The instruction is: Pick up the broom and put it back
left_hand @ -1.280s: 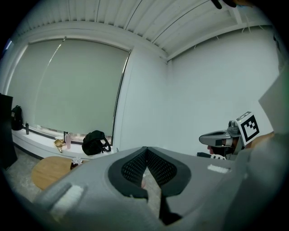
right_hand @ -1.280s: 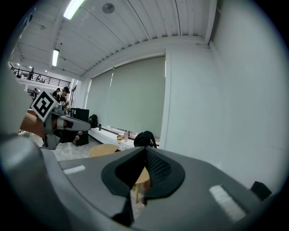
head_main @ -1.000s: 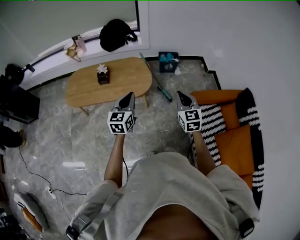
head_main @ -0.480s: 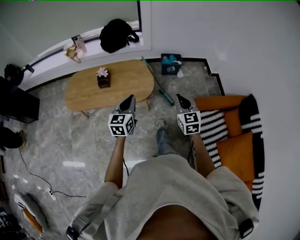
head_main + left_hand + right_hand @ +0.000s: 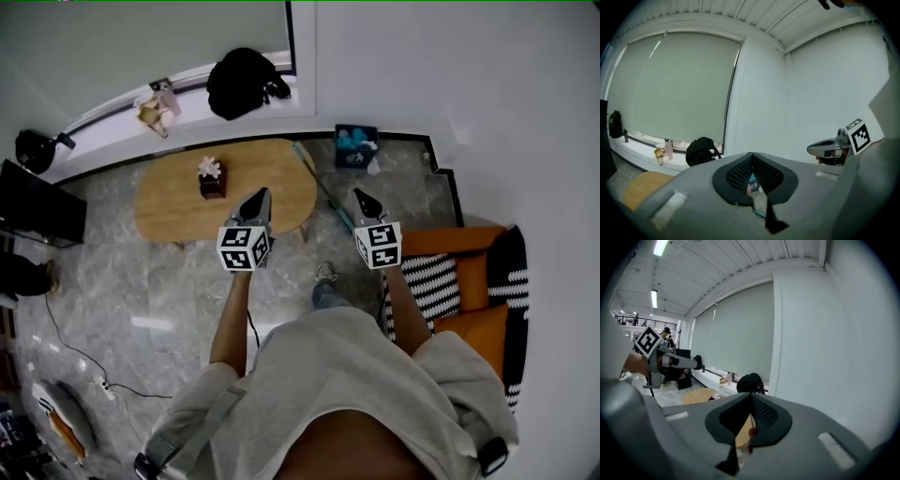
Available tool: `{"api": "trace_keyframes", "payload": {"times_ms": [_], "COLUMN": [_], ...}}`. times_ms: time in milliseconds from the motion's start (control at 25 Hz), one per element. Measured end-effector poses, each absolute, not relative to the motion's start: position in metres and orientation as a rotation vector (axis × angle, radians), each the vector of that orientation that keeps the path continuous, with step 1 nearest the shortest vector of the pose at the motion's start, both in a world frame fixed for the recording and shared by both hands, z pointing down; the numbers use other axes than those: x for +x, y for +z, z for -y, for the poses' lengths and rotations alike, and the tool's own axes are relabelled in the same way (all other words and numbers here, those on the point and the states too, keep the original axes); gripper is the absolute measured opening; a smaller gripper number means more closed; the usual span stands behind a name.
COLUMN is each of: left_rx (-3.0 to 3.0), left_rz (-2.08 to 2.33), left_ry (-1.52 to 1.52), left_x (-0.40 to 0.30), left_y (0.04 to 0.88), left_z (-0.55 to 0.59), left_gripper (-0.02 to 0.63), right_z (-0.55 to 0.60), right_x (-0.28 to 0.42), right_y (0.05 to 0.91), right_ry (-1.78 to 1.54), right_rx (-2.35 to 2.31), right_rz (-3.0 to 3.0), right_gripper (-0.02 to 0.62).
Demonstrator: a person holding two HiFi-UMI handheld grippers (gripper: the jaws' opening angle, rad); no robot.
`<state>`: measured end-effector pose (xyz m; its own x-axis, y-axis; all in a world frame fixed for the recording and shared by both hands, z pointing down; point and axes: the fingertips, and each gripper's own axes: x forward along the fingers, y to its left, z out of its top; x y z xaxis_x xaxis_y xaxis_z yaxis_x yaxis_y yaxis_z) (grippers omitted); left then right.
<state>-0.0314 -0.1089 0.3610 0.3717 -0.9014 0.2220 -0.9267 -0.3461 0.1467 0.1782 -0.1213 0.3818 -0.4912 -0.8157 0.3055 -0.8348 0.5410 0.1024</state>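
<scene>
left tongs (image 5: 752,157): pads pressed together at the tip, nothing between them. right tongs (image 5: 751,395): pads likewise pressed together, nothing pinched. in the head view the left tongs (image 5: 257,195) and the right tongs (image 5: 360,195) are held out side by side, well apart, above the grey marble-patterned floor (image 5: 122,281).

containers: a dark teal square bin (image 5: 355,158) stands on the floor against the white wall, just past the right end of the oval light-wood desk (image 5: 178,208). it holds pale teal and white items; what they are cannot be told. on the desk, a small dark box (image 5: 213,186) carries a pale flower-like piece (image 5: 209,167).

task item: the long thin broom (image 5: 328,192) lies on the floor, untouched by either tongs. its long axis runs diagonally: the far end is near the wall, between the desk's right end and the bin, and the near end points toward the orange armchair with a black-and-white striped throw (image 5: 441,277). in the head view that near end sits just beside the right tongs' tip. the stick runs close along the desk's right edge. it looks slim and straight, paler at the far part, teal at the near part. the brush head cannot be made out.

further out: a black backpack (image 5: 242,82) rests on the white window ledge (image 5: 112,127).
</scene>
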Motion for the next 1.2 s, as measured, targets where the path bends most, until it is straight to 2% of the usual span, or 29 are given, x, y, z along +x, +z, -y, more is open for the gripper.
{"api": "trace_keyframes", "payload": {"times_ms": [520, 1200], "left_rx": [2.261, 2.145], "left_rz": [1.741, 1.721], "left_ry": [0.158, 0.249], "left_x": [-0.039, -0.038], "left_y": [0.372, 0.432], "left_z": [0.241, 0.283], "left_gripper": [0.002, 0.002], "right_z": [0.279, 0.323], "right_x": [0.169, 0.168], "right_y": [0.389, 0.461], "right_ry": [0.099, 0.282], "right_rx": [1.234, 1.190], "right_rz": [2.520, 2.497], "right_gripper": [0.000, 0.002]}}
